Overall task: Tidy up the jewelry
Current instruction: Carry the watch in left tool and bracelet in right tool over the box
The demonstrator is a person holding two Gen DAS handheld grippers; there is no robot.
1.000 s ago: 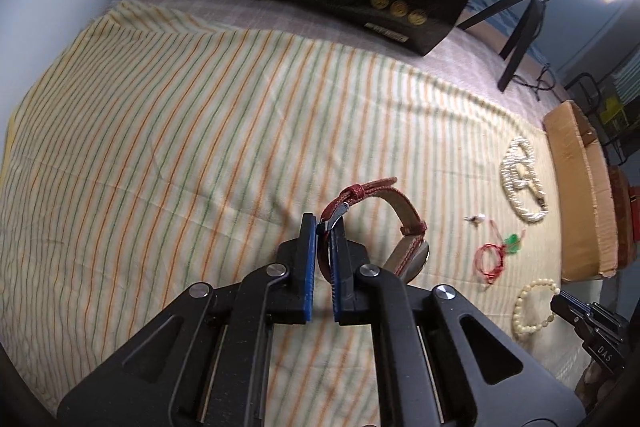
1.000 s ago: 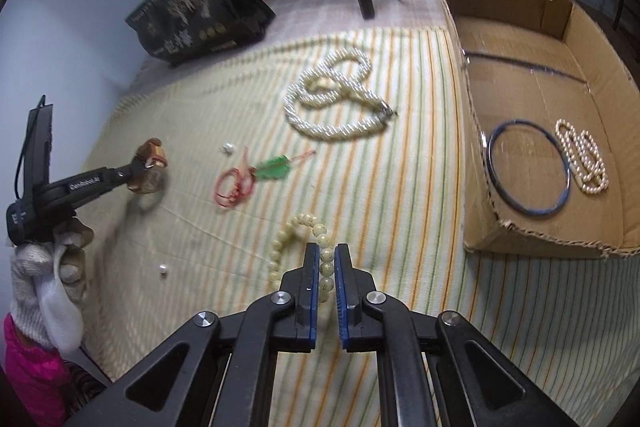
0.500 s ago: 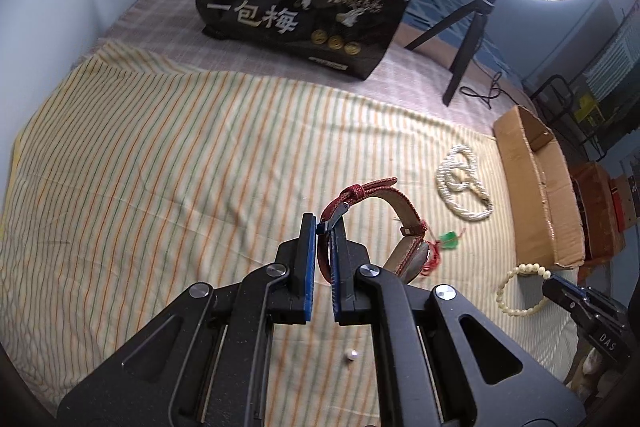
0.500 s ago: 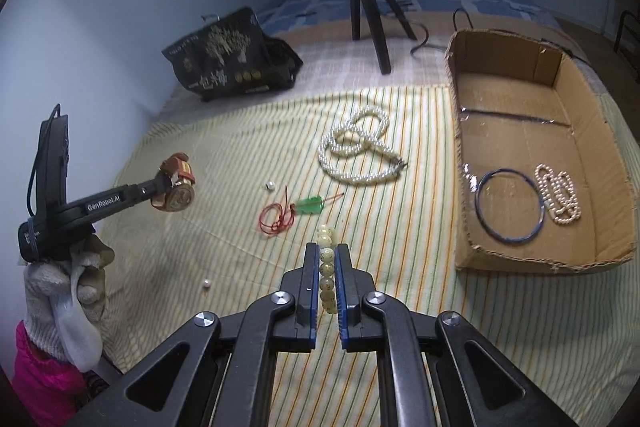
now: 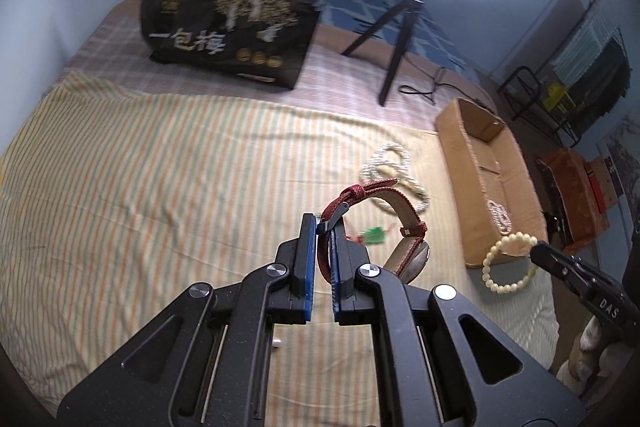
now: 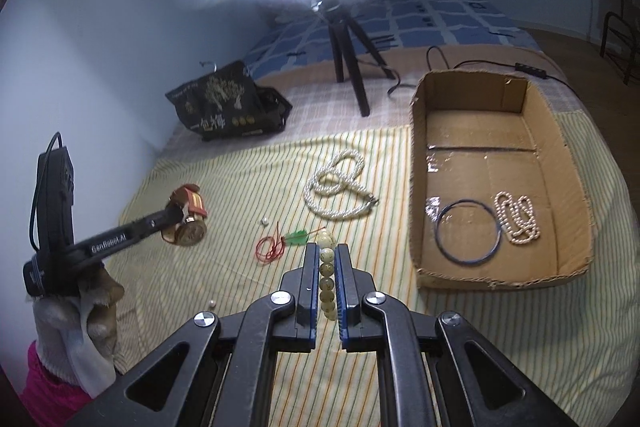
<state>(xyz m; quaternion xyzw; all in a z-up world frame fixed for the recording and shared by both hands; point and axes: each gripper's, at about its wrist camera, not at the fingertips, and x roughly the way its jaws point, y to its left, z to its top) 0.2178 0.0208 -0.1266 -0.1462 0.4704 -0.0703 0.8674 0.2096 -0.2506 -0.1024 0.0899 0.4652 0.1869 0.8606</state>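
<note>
My left gripper (image 5: pixel 324 223) is shut on the red strap of a wristwatch (image 5: pixel 404 227), held up above the striped cloth (image 5: pixel 160 187); the same watch (image 6: pixel 188 223) shows in the right wrist view, off to the left. My right gripper (image 6: pixel 327 251) is shut on a cream bead bracelet (image 6: pixel 326 267), which hangs in the air beside the cardboard box (image 5: pixel 516 167) in the left wrist view as the bracelet (image 5: pixel 508 261). On the cloth lie a white pearl necklace (image 6: pixel 340 187) and a red cord with a green charm (image 6: pixel 280 245). The box (image 6: pixel 560 139) holds a blue ring (image 6: pixel 468 231) and a small pearl strand (image 6: pixel 518 219).
A black printed bag (image 6: pixel 228 107) and a ring light on a tripod (image 6: pixel 348 67) stand at the back of the bed. Two tiny loose beads (image 6: pixel 264 221) (image 6: pixel 212 303) lie on the cloth. A gloved hand (image 6: pixel 76 323) holds the left gripper.
Both grippers have risen from the cloth with their loads. The bead bracelet left the cloth and now hangs in the right gripper; the watch travelled up and toward the box.
</note>
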